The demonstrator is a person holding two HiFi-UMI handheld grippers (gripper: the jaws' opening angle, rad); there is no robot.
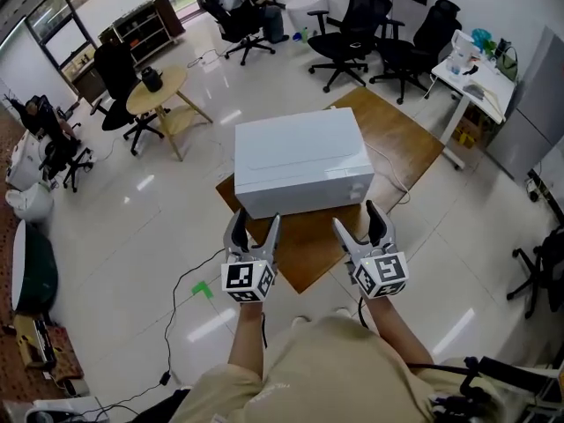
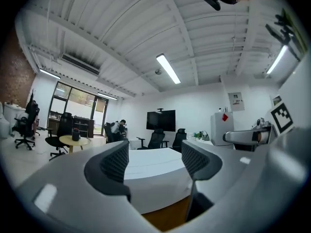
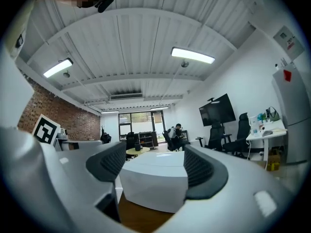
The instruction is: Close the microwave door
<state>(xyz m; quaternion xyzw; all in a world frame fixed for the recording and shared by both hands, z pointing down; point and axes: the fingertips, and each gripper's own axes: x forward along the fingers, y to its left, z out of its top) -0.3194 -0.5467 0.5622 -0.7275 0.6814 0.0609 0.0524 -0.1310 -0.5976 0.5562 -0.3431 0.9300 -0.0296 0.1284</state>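
A bright office with a glossy white floor (image 1: 132, 227), black office chairs (image 1: 352, 25) along the far side and a small round wooden table (image 1: 157, 91) to the left. In the right gripper view a brick wall (image 3: 48, 108) runs along one side. In the left gripper view a dark wall screen (image 2: 161, 120) hangs on the far wall.

In the middle of the head view a low wooden table (image 1: 401, 144) carries a white microwave (image 1: 301, 161). Its front faces the person, and the door looks shut, flush with the body.

A person in beige clothing holds both tools out toward the microwave's front. The left gripper (image 1: 256, 220) is near the front's left end and the right gripper (image 1: 356, 217) near its right end. Each carries a cube with square markers, the left cube (image 1: 248, 280) and the right cube (image 1: 381, 274).

In the left gripper view, the left gripper (image 2: 154, 160) has its jaws released and parted, holding nothing. The microwave (image 2: 155, 176) shows through the gap, a little way ahead and not touched.

In the right gripper view, the right gripper (image 3: 150, 161) also has its jaws spread and empty. The microwave (image 3: 155, 178) sits beyond them on the wood, clear of the pads.

A green tape mark (image 1: 204, 289) lies on the floor left of the person.
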